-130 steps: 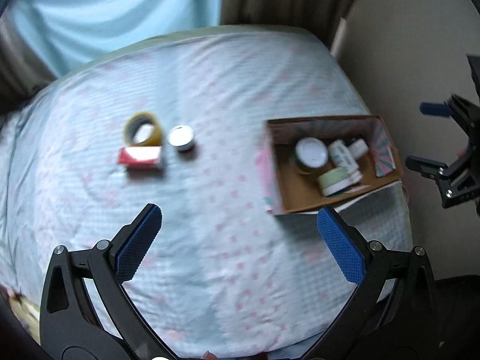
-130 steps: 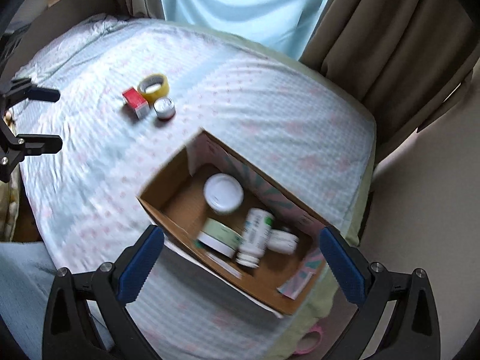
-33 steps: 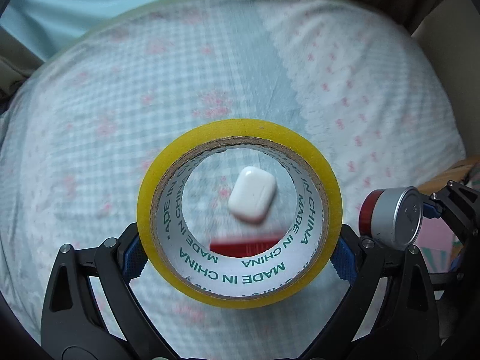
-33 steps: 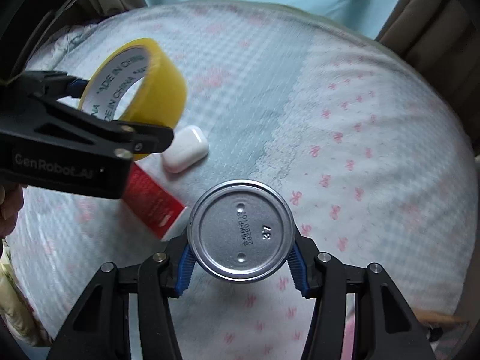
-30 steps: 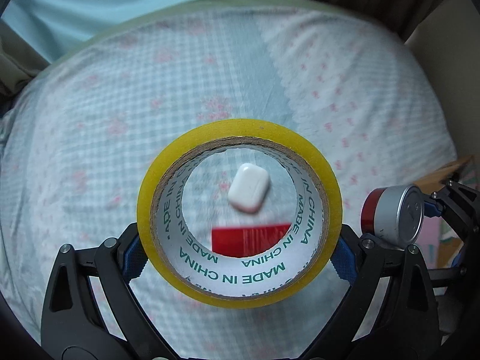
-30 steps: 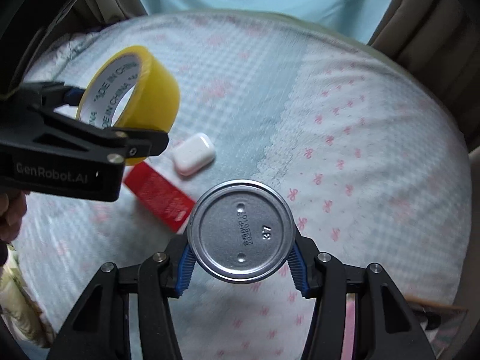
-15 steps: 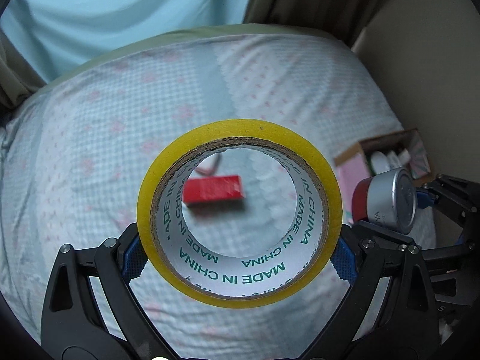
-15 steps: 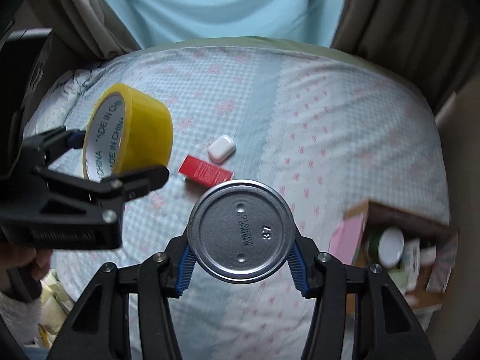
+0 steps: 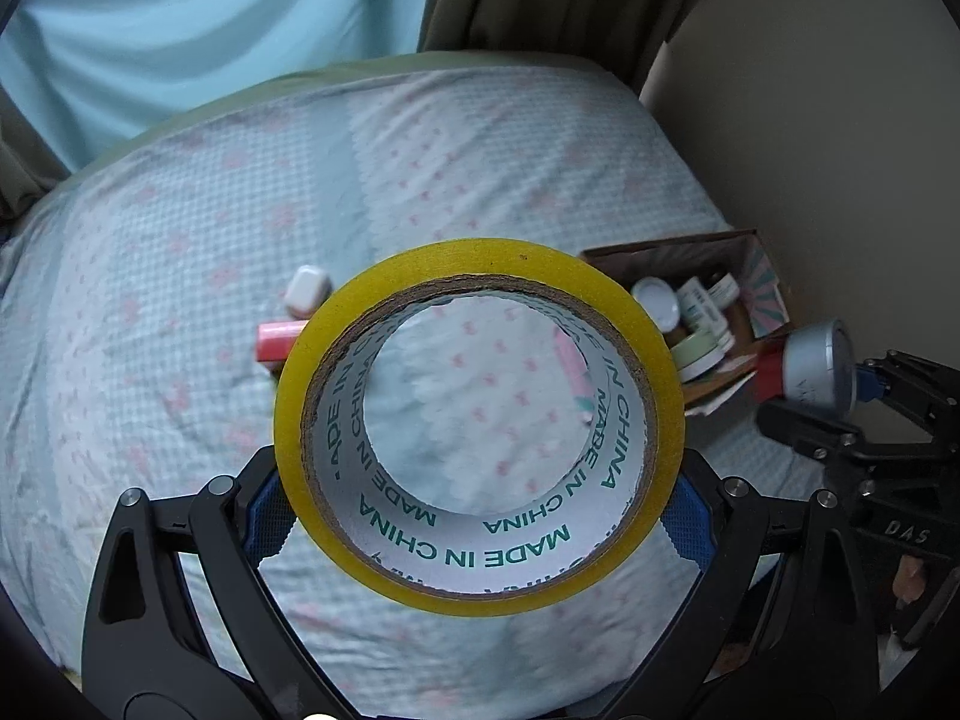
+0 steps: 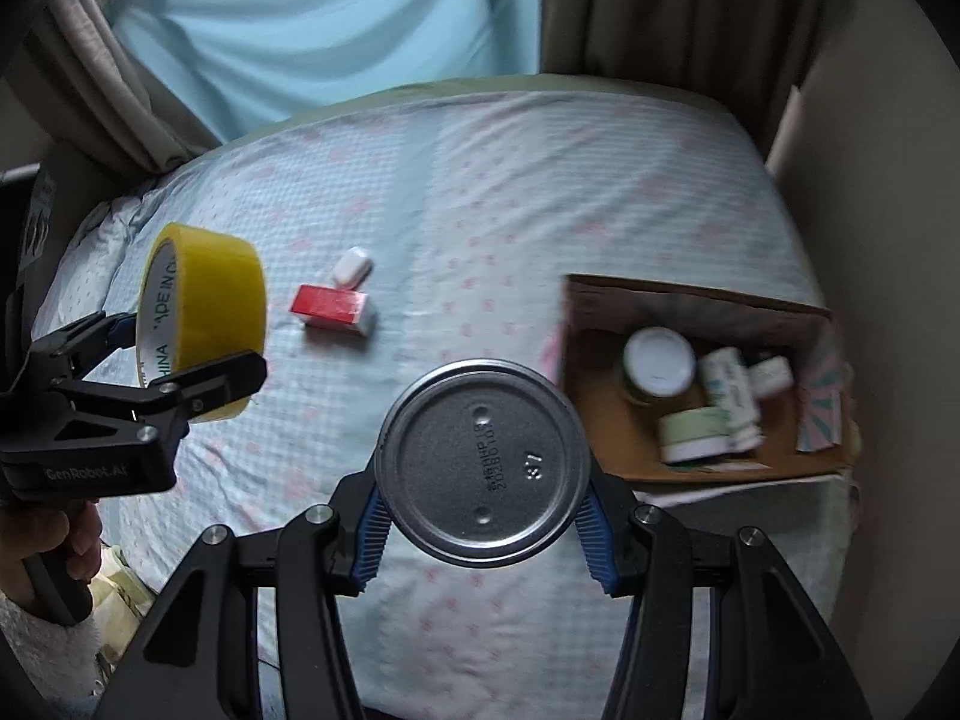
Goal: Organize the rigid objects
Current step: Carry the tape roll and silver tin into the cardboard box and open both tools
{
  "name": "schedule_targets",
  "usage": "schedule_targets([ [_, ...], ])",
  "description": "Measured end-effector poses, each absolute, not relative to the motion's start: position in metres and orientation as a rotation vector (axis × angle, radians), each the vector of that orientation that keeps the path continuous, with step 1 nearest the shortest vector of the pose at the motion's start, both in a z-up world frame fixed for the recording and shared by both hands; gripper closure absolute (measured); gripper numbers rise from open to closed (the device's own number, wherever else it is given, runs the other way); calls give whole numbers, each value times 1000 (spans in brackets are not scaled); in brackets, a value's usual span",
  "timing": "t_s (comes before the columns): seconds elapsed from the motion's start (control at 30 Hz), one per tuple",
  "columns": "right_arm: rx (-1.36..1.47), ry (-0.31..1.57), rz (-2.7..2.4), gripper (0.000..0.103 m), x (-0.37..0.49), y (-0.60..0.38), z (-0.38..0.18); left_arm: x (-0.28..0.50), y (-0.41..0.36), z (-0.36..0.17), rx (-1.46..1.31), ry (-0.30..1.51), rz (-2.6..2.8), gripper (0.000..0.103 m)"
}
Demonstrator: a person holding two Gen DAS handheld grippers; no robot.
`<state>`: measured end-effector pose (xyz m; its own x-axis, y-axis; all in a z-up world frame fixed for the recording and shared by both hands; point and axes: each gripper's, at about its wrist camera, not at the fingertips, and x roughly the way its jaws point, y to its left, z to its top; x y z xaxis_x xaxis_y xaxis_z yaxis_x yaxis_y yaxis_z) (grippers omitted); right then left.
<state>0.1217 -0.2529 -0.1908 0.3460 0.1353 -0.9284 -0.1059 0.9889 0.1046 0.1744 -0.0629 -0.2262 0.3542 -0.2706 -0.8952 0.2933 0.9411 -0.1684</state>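
My left gripper (image 9: 480, 510) is shut on a yellow tape roll (image 9: 336, 348) and holds it in the air above the bed; the roll also shows in the right wrist view (image 10: 204, 330). My right gripper (image 10: 483, 531) is shut on a small silver tin with a red band (image 10: 480, 462), seen also in the left wrist view (image 9: 810, 366). A red box (image 10: 330, 306) and a white earbud case (image 10: 353, 265) lie on the bedspread. An open cardboard box (image 10: 606, 426) with jars and bottles sits at the bed's right edge.
The bed (image 10: 510, 210) has a light blue checked spread with pink bows. Curtains (image 10: 336, 24) hang behind it and a beige wall (image 9: 810, 120) stands to the right. The person's hand (image 10: 54, 546) holds the left gripper's handle.
Both grippers have risen and pulled back with their loads. The cardboard box has come further into both views and the red box and earbud case look smaller.
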Motion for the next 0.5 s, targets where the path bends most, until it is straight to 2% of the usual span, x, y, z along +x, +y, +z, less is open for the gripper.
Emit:
schedule_targets([
  [0.23,-44,1181,172,54,127,-330,-182,161,-138,-222,-10,1171,-317,7],
  [0.5,10,1203,128,54,139,-421,-193,174,-216,-235,20,1222,-308,7],
])
